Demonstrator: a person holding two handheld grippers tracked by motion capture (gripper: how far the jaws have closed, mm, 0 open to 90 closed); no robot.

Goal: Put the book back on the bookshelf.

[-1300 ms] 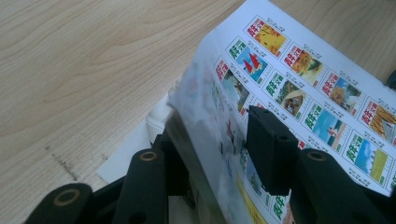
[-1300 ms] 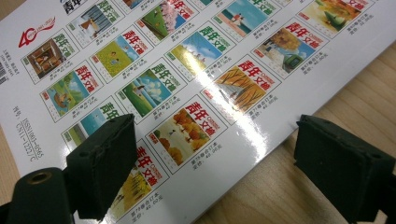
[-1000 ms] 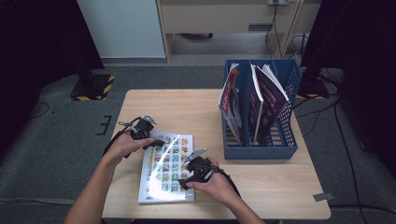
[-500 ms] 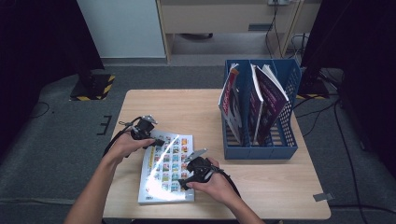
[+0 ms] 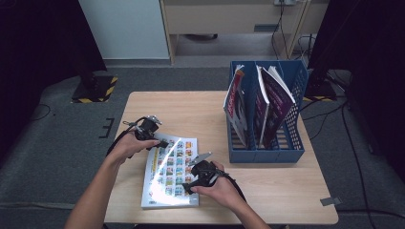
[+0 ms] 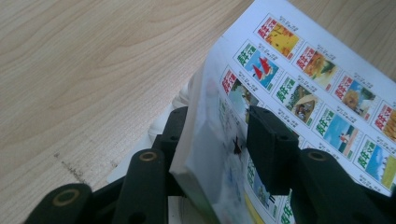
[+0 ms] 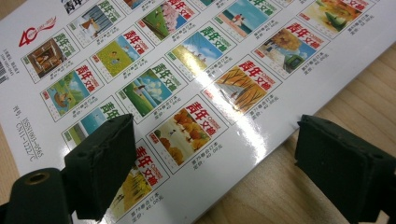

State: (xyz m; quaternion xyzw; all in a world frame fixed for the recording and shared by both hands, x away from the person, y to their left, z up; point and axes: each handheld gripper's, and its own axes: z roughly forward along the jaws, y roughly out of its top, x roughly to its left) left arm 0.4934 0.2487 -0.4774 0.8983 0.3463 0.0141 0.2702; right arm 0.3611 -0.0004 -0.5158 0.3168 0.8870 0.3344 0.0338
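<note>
Jaws of left gripper straddle magazine printed "40".

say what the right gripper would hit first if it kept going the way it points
Probably the magazine: the right gripper points down at its cover, jaws open astride its edge. How far above it is unclear.

Surface and material findings

Magazine: glossy coated paper, glare across its printed cover. Table: pale wood-grain top, smooth, matt, a few dark scuffs. File rack: blue plastic mesh. Left gripper and right gripper: matt black plastic with rough-edged rubbery pads.
</note>
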